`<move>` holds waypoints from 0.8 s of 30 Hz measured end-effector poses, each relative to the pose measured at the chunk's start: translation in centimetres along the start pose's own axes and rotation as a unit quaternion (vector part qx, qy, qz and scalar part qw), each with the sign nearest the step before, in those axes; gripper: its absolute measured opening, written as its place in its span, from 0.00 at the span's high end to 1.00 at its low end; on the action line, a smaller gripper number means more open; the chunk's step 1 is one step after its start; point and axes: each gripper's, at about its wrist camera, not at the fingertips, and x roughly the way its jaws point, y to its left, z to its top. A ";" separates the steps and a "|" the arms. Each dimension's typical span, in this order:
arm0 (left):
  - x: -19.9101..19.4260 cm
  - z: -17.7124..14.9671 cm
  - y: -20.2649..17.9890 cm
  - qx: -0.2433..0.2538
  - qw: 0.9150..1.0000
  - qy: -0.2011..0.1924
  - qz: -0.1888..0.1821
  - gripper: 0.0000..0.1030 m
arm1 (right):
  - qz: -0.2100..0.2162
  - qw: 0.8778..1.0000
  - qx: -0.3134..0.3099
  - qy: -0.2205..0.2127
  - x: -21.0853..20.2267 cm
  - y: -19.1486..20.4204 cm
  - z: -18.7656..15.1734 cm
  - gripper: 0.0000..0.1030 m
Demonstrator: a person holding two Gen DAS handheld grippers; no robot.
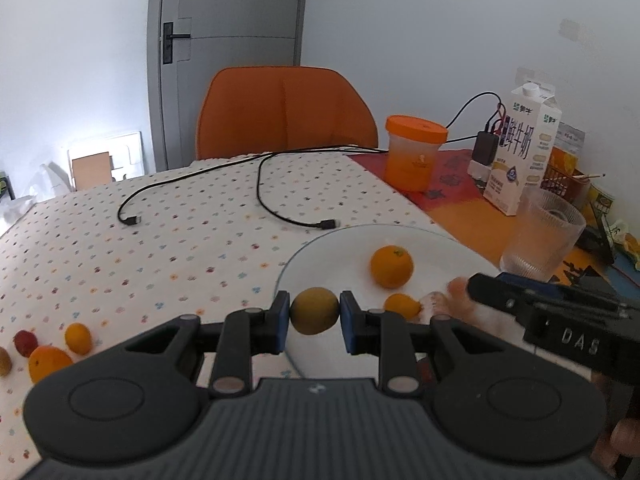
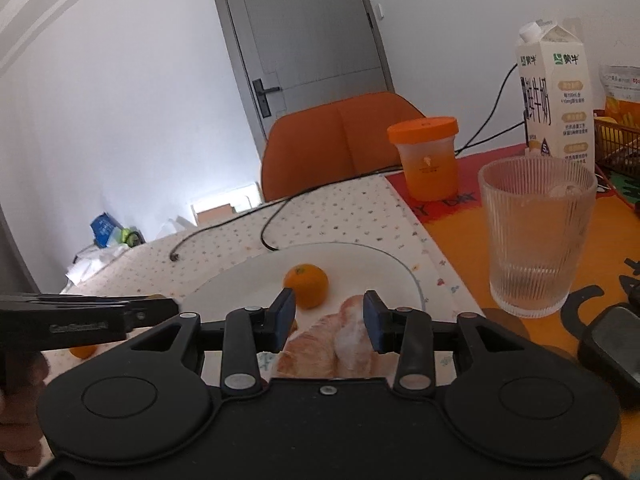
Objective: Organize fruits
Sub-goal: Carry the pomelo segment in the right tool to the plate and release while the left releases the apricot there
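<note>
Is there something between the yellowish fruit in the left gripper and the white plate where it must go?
Nothing visible. The left gripper holds the yellowish fruit at the white plate rim; bare plate lies ahead.

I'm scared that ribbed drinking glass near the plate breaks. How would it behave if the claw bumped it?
The ribbed glass looks empty, so probably light and easy to shove. It is tall with a narrower base, so a high bump might tip it. Being glass, it likely cracks if it falls off the table.

Both wrist cams low, close, facing door; share plate (image 1: pixel 304 256) (image 2: pixel 224 292), chair (image 1: pixel 280 112) (image 2: pixel 340 144).
</note>
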 end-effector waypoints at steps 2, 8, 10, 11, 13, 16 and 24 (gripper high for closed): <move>-0.2 0.1 -0.1 0.001 1.000 -0.005 0.003 0.75 | 0.008 1.000 0.000 0.000 -0.1 0.2 0.0 0.63; -0.7 0.1 0.3 -0.004 1.000 -0.001 0.004 0.72 | 0.029 1.000 -0.002 0.007 0.1 1.1 -0.3 0.62; -1.0 -0.1 0.7 -0.006 1.000 -0.002 0.007 0.72 | 0.032 0.999 -0.003 0.010 0.1 1.4 -0.4 0.61; -1.1 -0.3 0.9 -0.008 1.000 -0.001 0.009 0.72 | 0.033 0.999 -0.004 0.011 0.1 1.5 -0.5 0.61; -1.4 -0.5 1.3 -0.011 1.000 0.003 0.013 0.71 | 0.034 0.999 -0.003 0.012 0.1 1.7 -0.5 0.56; -1.8 -0.8 2.0 -0.017 1.000 0.006 0.021 0.67 | 0.036 0.999 -0.005 0.011 0.0 2.1 -0.6 0.53; -4.1 -1.7 3.6 -0.028 0.998 -0.001 0.057 0.34 | 0.057 0.998 -0.010 0.009 -0.8 3.5 -0.8 0.42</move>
